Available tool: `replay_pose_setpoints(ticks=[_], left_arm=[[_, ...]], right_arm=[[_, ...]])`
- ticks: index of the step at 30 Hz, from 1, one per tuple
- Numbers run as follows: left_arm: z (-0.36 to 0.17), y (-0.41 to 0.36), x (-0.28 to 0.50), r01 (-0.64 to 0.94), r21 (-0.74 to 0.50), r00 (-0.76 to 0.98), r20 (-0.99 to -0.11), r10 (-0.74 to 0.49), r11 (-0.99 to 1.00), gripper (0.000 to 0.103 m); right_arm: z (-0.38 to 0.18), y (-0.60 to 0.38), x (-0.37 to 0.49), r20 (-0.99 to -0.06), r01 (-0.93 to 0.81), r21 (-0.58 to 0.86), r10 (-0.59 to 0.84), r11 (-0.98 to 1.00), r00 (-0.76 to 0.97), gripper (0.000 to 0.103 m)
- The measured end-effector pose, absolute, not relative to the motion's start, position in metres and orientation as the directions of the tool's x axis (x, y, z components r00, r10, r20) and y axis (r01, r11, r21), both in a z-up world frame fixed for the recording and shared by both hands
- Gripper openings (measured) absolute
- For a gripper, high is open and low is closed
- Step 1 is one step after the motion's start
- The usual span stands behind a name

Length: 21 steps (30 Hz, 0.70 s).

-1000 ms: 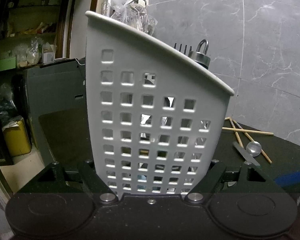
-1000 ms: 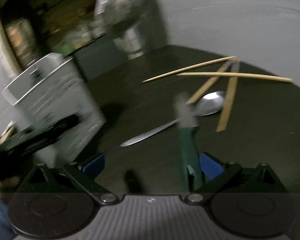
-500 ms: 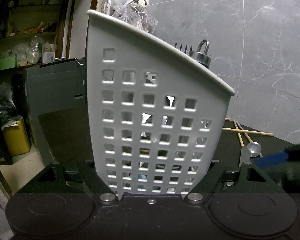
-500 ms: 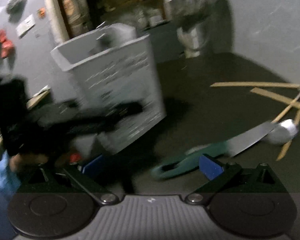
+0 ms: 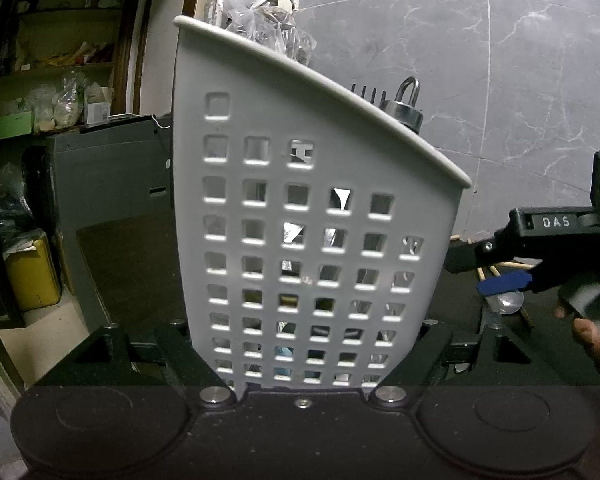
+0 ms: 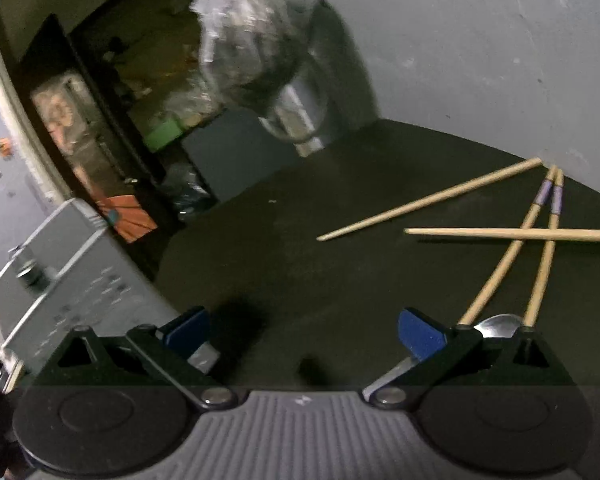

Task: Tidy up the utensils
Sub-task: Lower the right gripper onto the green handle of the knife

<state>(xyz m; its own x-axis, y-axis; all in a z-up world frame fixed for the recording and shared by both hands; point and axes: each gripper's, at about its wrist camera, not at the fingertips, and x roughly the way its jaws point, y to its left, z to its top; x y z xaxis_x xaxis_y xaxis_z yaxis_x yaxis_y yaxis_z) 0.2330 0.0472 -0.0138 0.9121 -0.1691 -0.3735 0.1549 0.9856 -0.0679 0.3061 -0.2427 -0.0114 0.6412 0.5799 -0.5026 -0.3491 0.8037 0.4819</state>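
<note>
1. the left claw [image 5: 306, 376] is clenched on the base of a white caddy [image 5: 300, 216], a perforated holder with square holes and a slanted rim; its two black fingers press against the caddy's lower sides.
2. the caddy stands upright on the dark tabletop [image 6: 340, 264] and fills the middle of the left wrist view.
3. fork tines [image 5: 368, 92] and a metal tool end with a ring [image 5: 406, 106] stick up above the caddy's rim.
4. a crinkled clear bag [image 5: 268, 28] shows behind the caddy's tall side.
5. the right claw [image 6: 304, 332] is released: its blue pads stand well apart with only bare tabletop between them.
6. in the left wrist view the right claw comes in from the right edge, just beside the caddy, with a person's fingers [image 5: 592, 340] wrapped on its handle.
7. a spoon [image 6: 496, 326] lies on the tabletop, its bowl just behind the right claw's right finger and its handle running under that finger.
8. four chopsticks [image 6: 428, 200] lie loose to the right, well apart from the caddy; two with purple bands reach down to the spoon bowl, and one plain stick crosses over them.
9. the right wrist view is blurred; the caddy shows at its left edge.
</note>
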Motion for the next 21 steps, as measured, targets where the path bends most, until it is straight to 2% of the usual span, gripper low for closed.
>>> replay_pose_setpoints(ticks=[4,12,21], left_arm=[[-0.014,0.047,0.233,0.156,-0.071,0.912,-0.373,-0.171,0.985,0.081],[-0.014,0.048,0.234,0.157,-0.076,0.91,-0.376,-0.174,0.985,0.081],[-0.014,0.049,0.235,0.157,-0.076,0.909,-0.378,-0.174,0.985,0.081]], right_arm=[[-0.024,-0.252,0.308,-0.538,-0.291,0.504,0.559,0.813,0.631,0.102],[-0.024,-0.271,0.253,-0.578,-0.271,0.489,0.541,0.829,0.61,0.103],[-0.011,-0.247,0.202,-0.65,-0.403,0.387,0.556,0.829,0.519,0.103]])
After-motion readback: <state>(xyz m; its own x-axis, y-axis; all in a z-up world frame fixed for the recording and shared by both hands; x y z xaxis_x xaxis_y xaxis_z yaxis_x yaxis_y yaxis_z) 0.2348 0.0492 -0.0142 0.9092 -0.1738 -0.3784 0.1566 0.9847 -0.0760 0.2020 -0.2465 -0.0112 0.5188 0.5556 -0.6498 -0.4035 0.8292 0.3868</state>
